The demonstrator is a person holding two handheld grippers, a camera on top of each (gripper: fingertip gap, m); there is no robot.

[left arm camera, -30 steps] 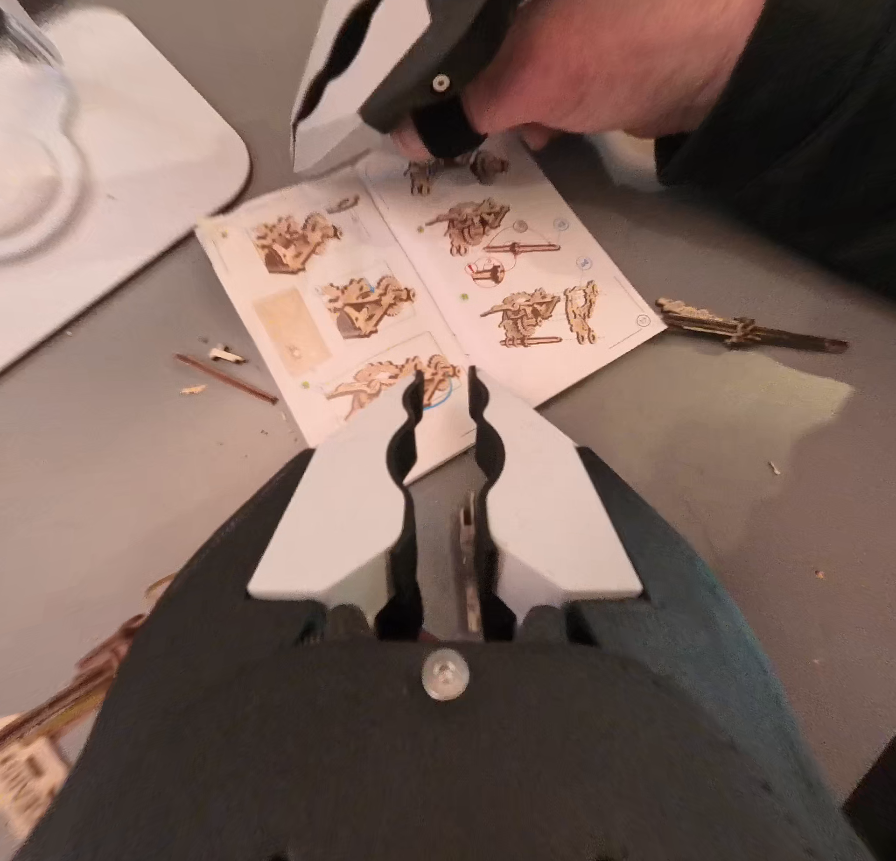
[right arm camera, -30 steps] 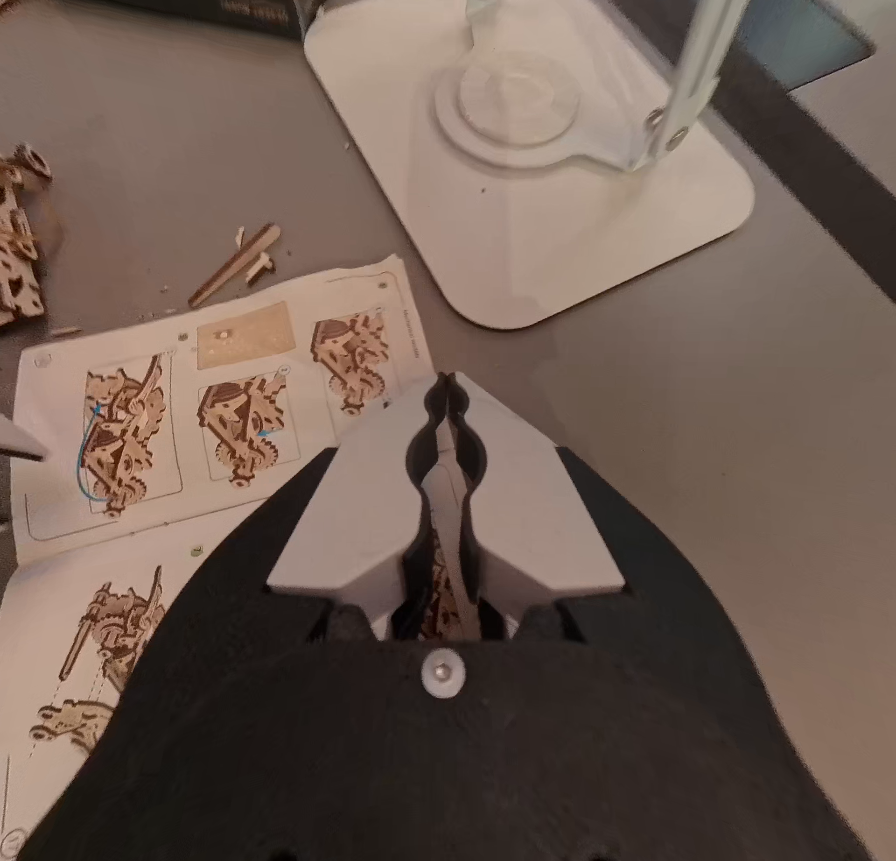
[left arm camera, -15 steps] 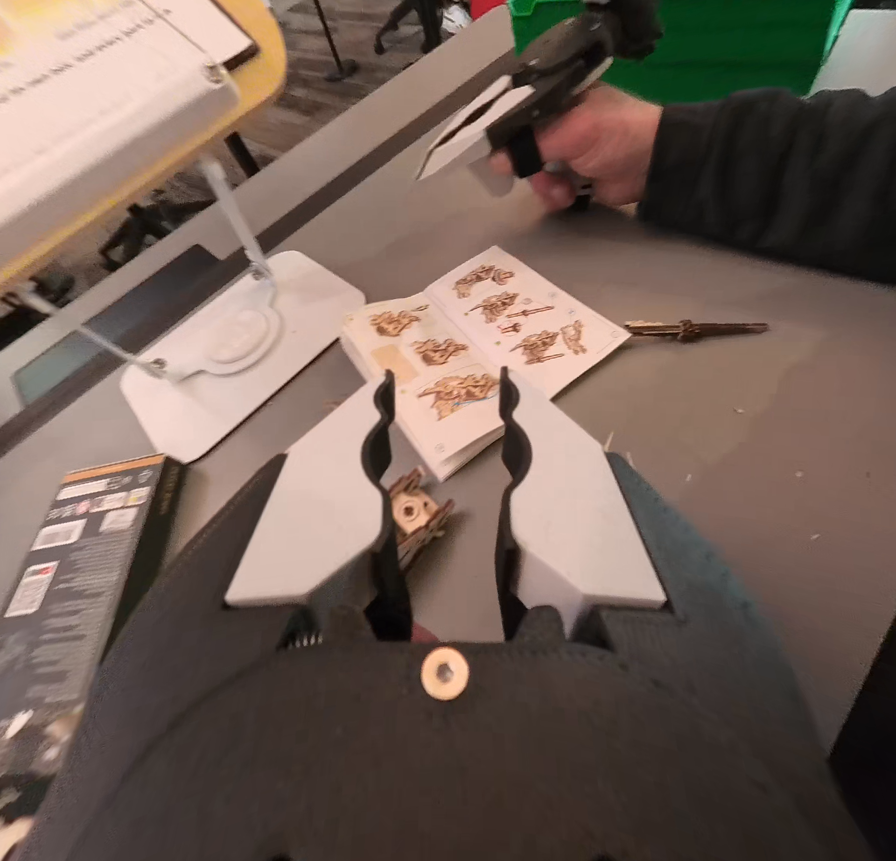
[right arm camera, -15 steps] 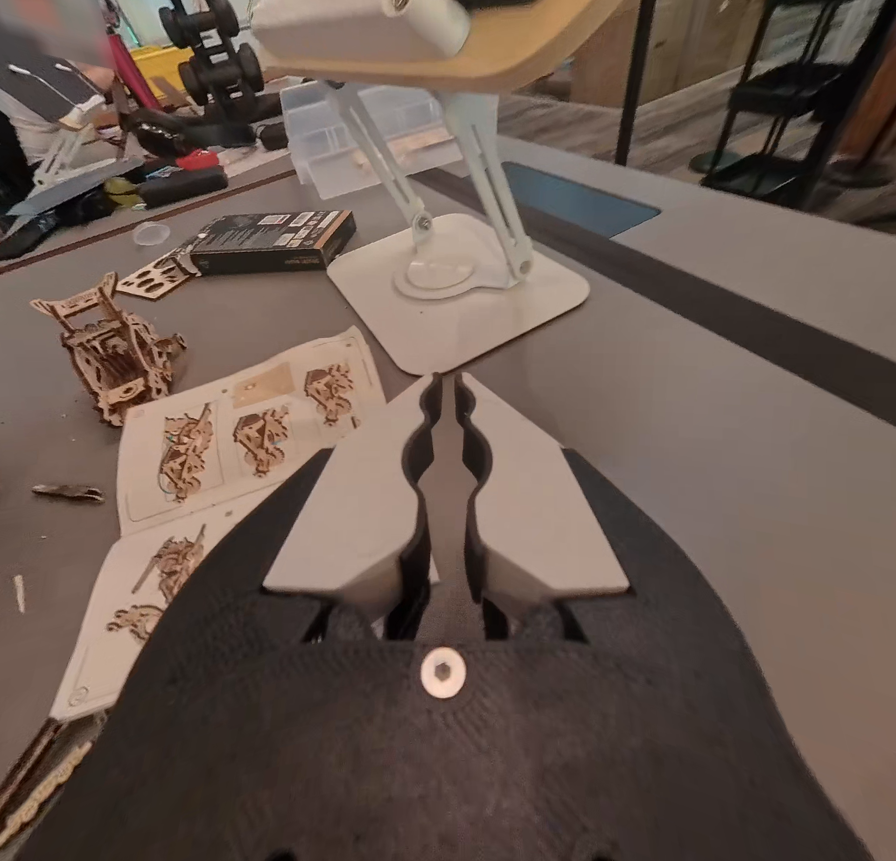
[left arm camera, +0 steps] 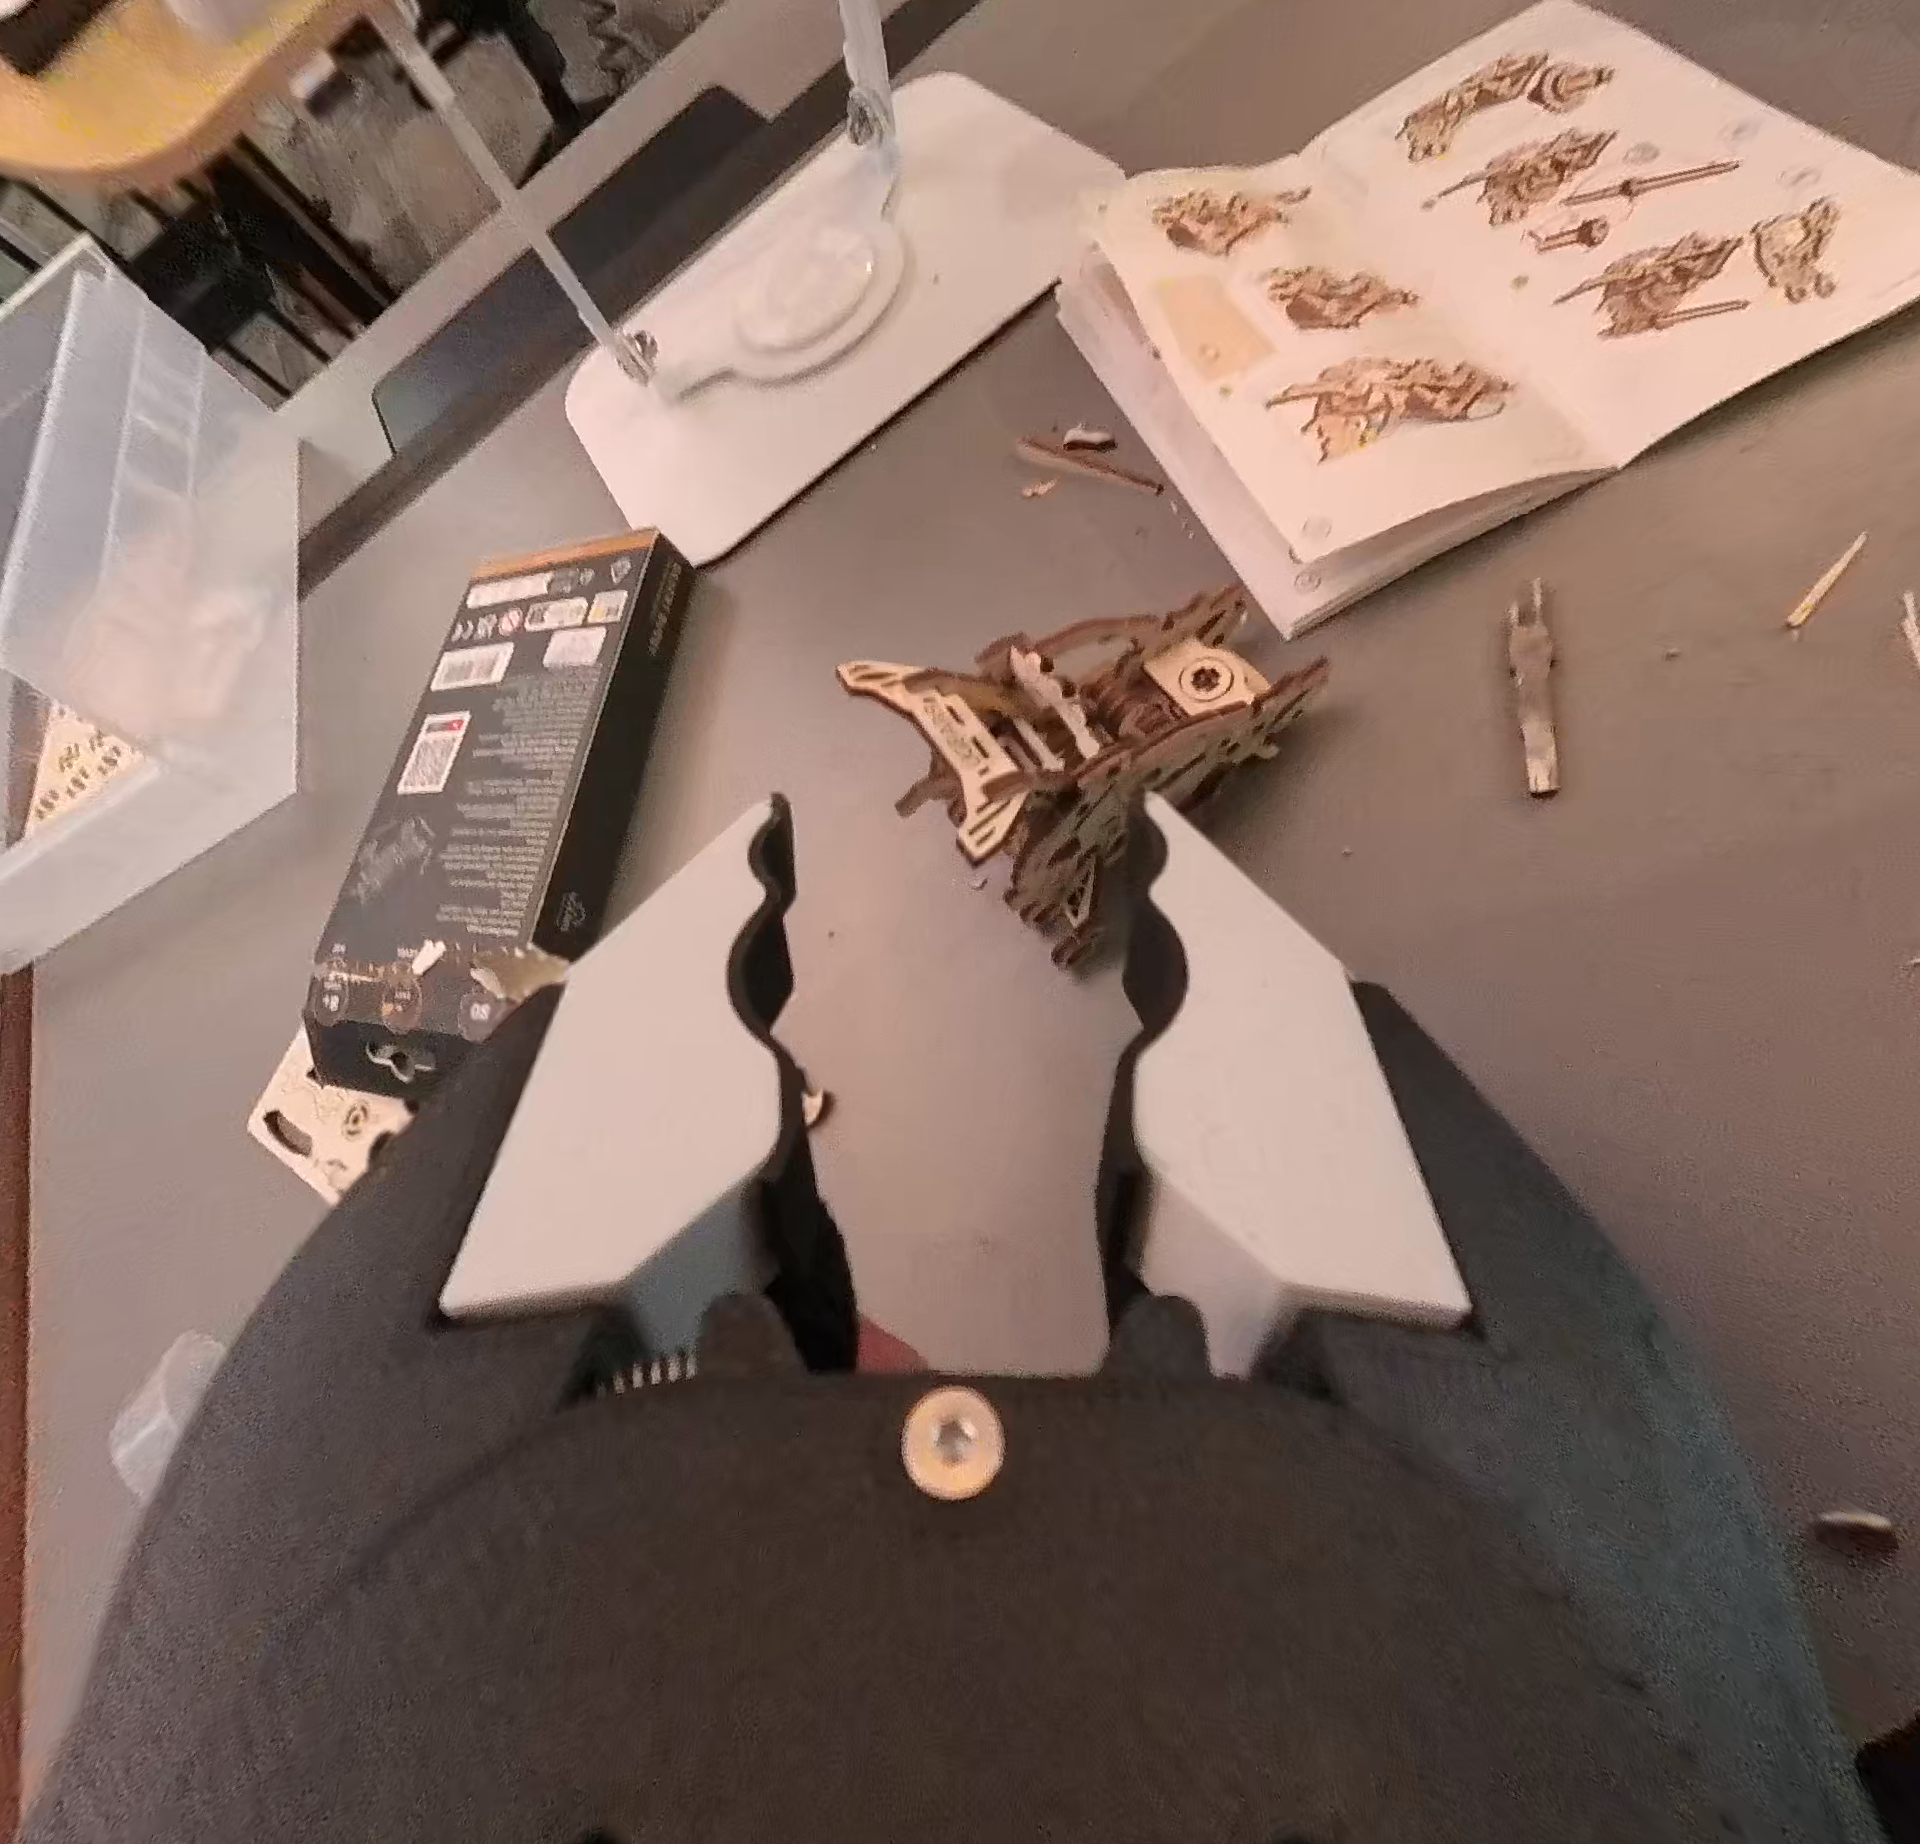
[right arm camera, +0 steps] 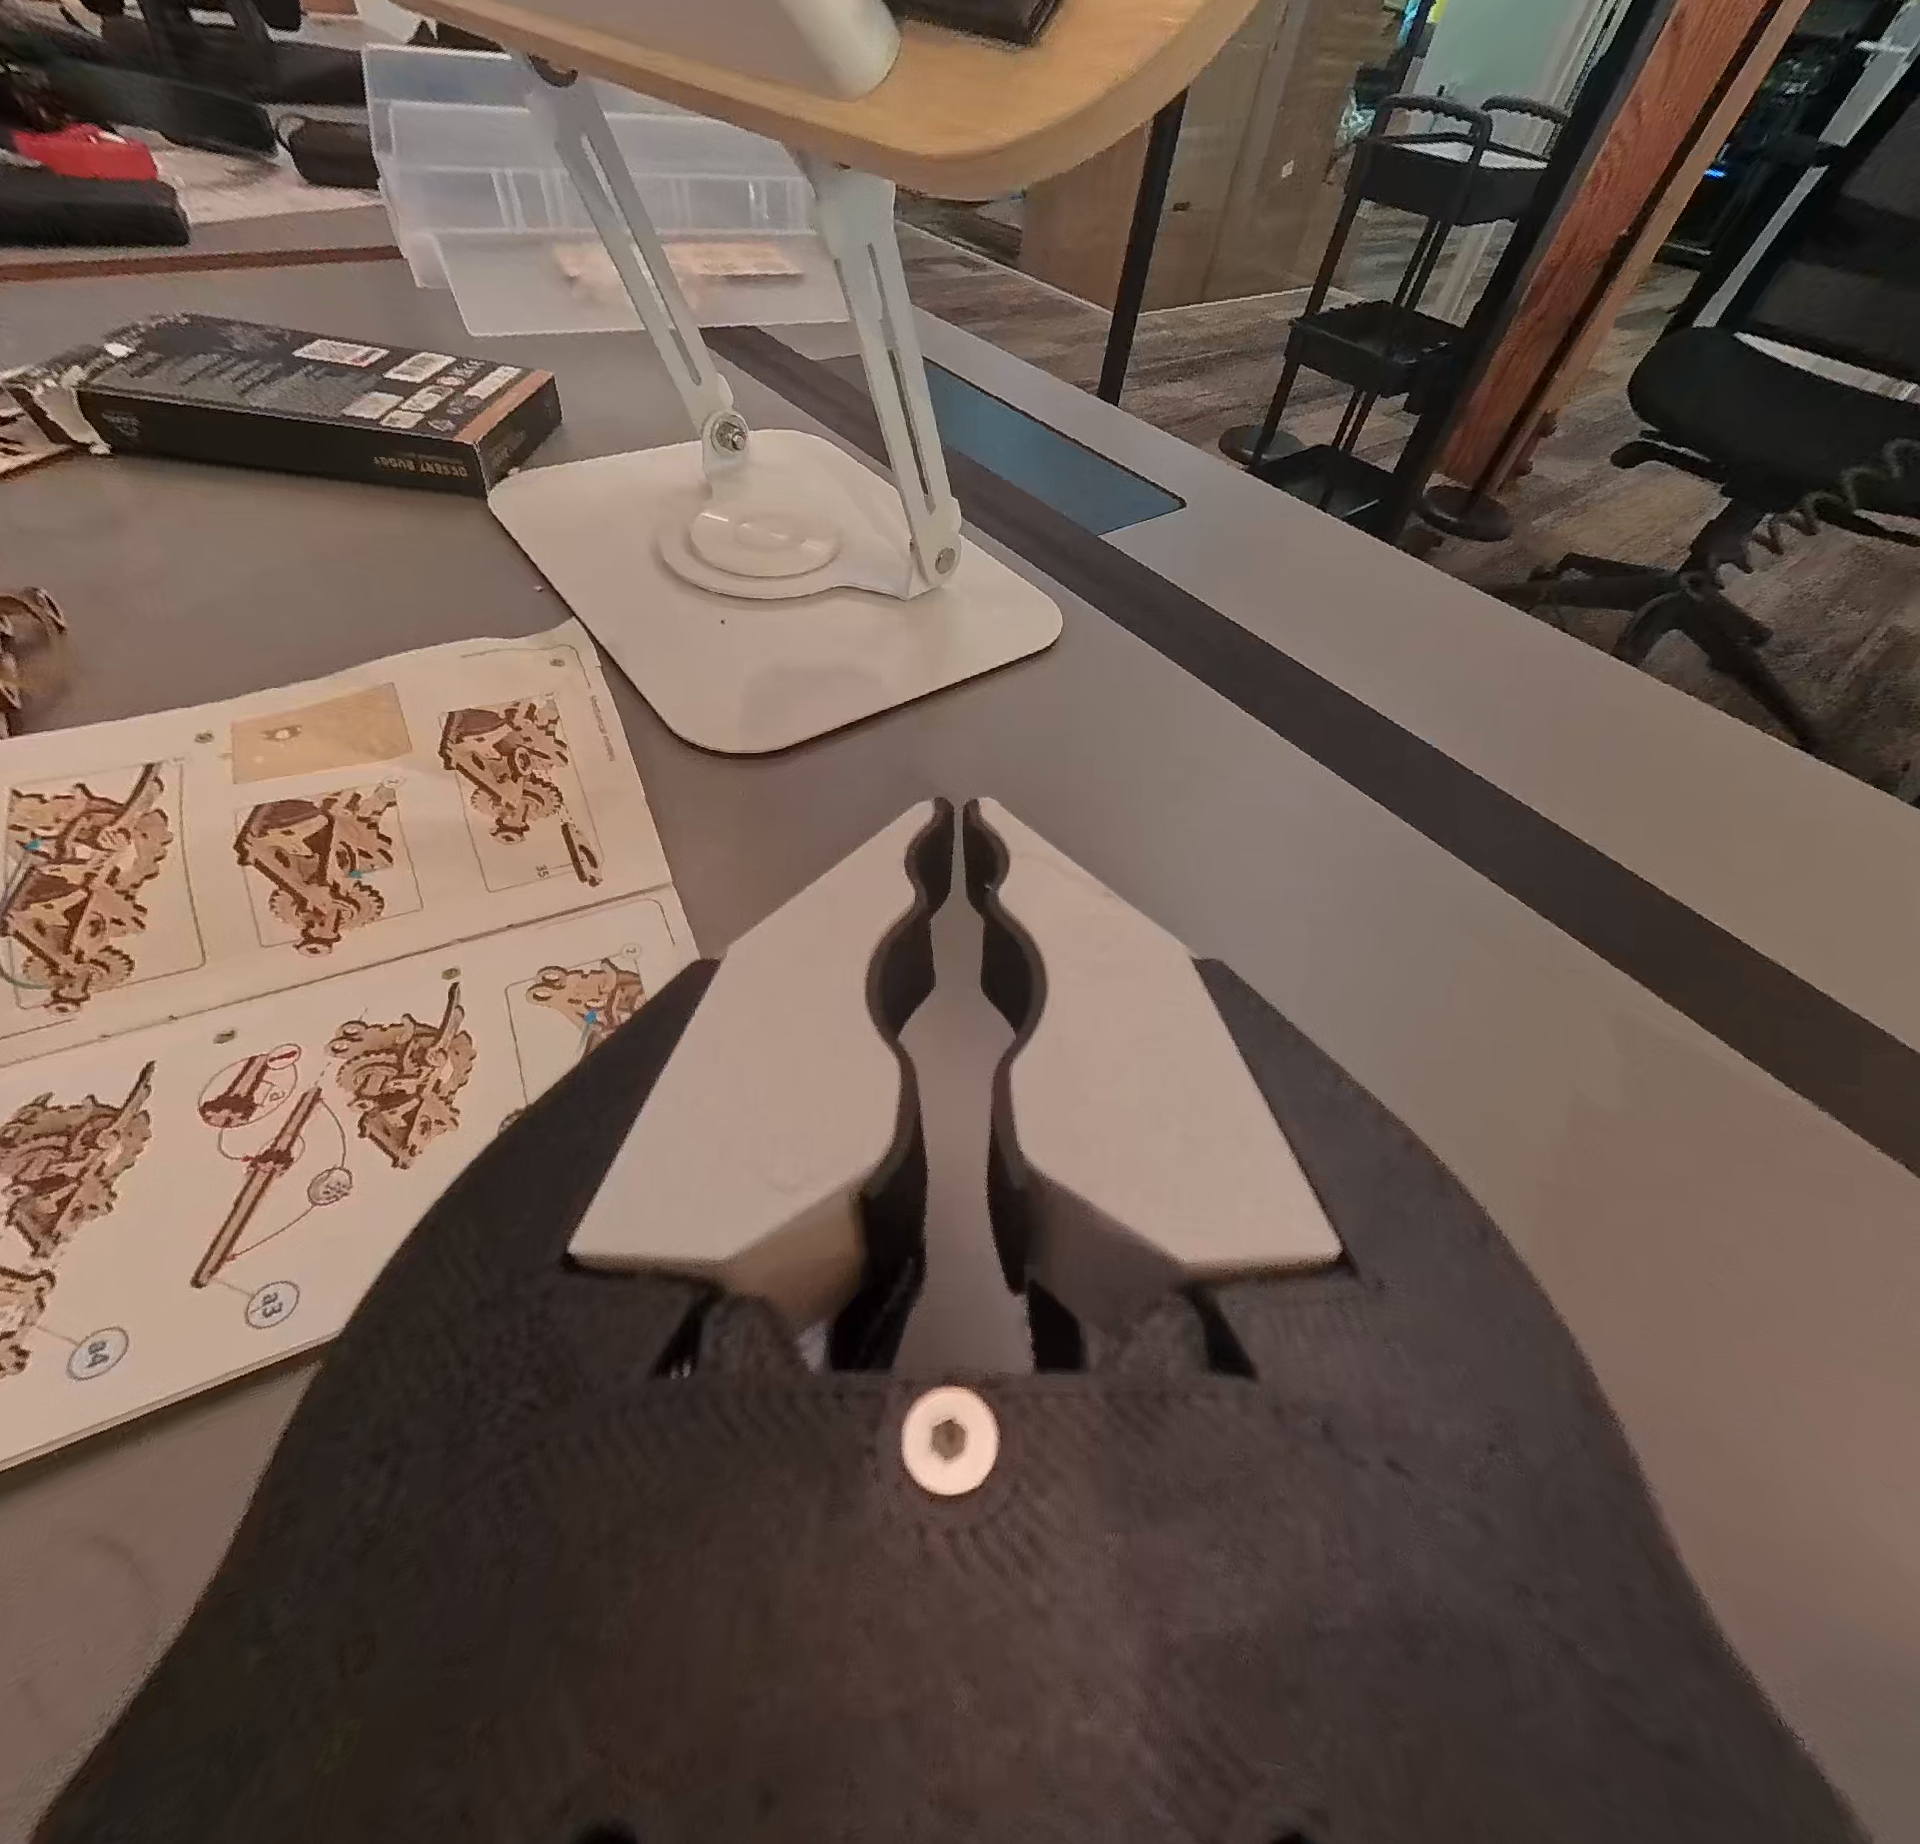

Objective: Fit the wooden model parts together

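Note:
A partly built wooden model stands on the grey table. My left gripper is open wide just in front of it. The model's near corner reaches in beside the right fingertip; the left fingertip is well clear of it, so nothing is gripped. A flat loose wooden piece lies to the model's right. My right gripper hovers over bare table with its tips almost together, only a thin slit between them and nothing in it. The model's edge shows at the far left of the right wrist view.
An open instruction booklet lies beyond the model. A white stand's base is behind it. A black box and a clear plastic bin are at the left. Wood scraps are scattered about.
My left gripper swung from the booklet to the wooden model and opened wider. My right gripper rose off the booklet, parted slightly, then narrowed again on nothing.

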